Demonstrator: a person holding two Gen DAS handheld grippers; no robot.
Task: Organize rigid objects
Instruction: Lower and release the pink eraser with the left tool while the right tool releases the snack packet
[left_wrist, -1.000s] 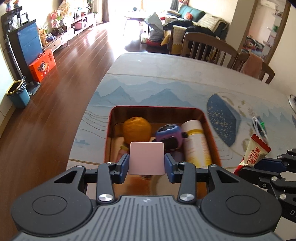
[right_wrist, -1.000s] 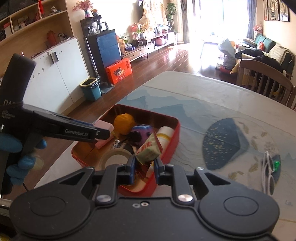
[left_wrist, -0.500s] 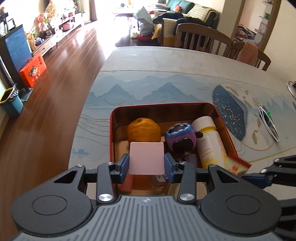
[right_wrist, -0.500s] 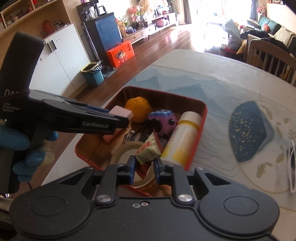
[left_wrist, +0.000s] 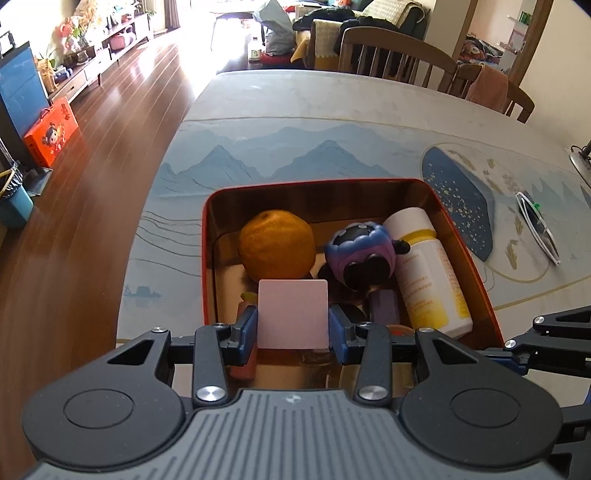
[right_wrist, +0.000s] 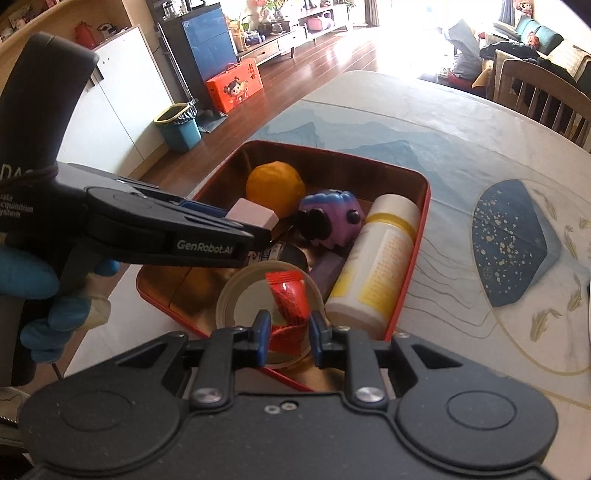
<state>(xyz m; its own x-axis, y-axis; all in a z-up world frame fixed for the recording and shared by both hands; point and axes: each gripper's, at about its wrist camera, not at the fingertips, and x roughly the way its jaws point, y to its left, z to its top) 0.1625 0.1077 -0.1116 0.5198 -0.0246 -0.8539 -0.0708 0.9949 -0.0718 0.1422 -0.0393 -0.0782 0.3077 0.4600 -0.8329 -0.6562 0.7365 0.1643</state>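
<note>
your left gripper (left_wrist: 293, 325) squeezes a pink block (left_wrist: 293, 314) w/ both pads, up over the near end of the red tin (left_wrist: 436, 201). your right gripper (right_wrist: 287, 334) is opening; the red candy wrapper (right_wrist: 290, 301) sits btwn its pads, not pinched, on the tape roll (right_wrist: 236, 295) in the tin. orange (left_wrist: 276, 249), purple toy (left_wrist: 360, 254) & white bottle (left_wrist: 430, 273) lie inside too. sunglasses (left_wrist: 537, 227) stay out on the table (left_wrist: 332, 110).
</note>
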